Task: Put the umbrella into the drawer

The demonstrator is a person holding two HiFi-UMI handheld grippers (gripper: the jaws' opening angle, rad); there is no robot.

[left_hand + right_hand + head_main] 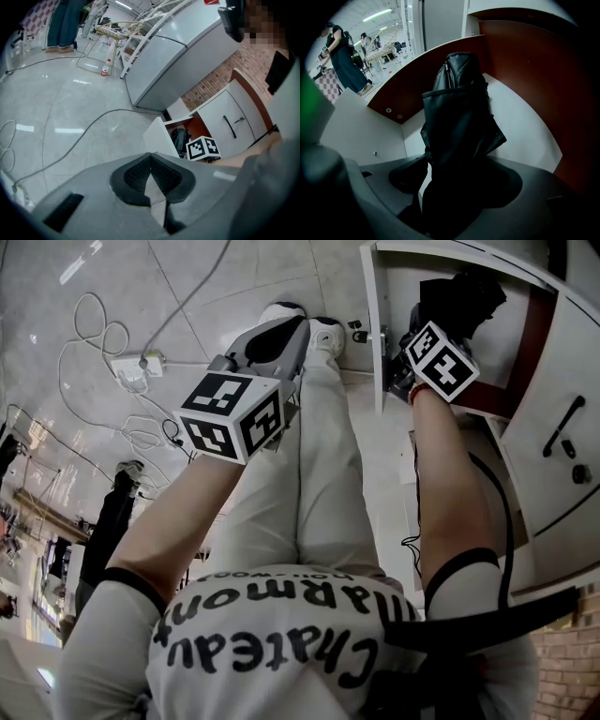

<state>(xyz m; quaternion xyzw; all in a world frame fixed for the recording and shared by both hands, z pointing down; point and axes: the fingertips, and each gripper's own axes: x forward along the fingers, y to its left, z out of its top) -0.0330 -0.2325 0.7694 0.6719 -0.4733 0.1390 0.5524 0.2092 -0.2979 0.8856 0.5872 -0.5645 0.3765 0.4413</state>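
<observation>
The black folded umbrella [461, 294] stands on end in the open white drawer [373, 324], leaning on its dark red back wall. In the right gripper view the umbrella [459, 117] fills the space between the jaws of my right gripper [457, 180]. A strip of white drawer floor [520, 126] shows between the left pad and the fabric, so the jaws stand open around it. My left gripper [298, 324] hangs over the floor to the left of the drawer, above the person's shoes. Its jaws [150, 154] are shut with nothing between them.
A white cabinet door with a black handle [562, 427] lies right of the drawer. A power strip [141, 364] with white cables lies on the tiled floor at left. A grey cabinet [178, 61] stands beyond the drawer. People [344, 61] stand in the background.
</observation>
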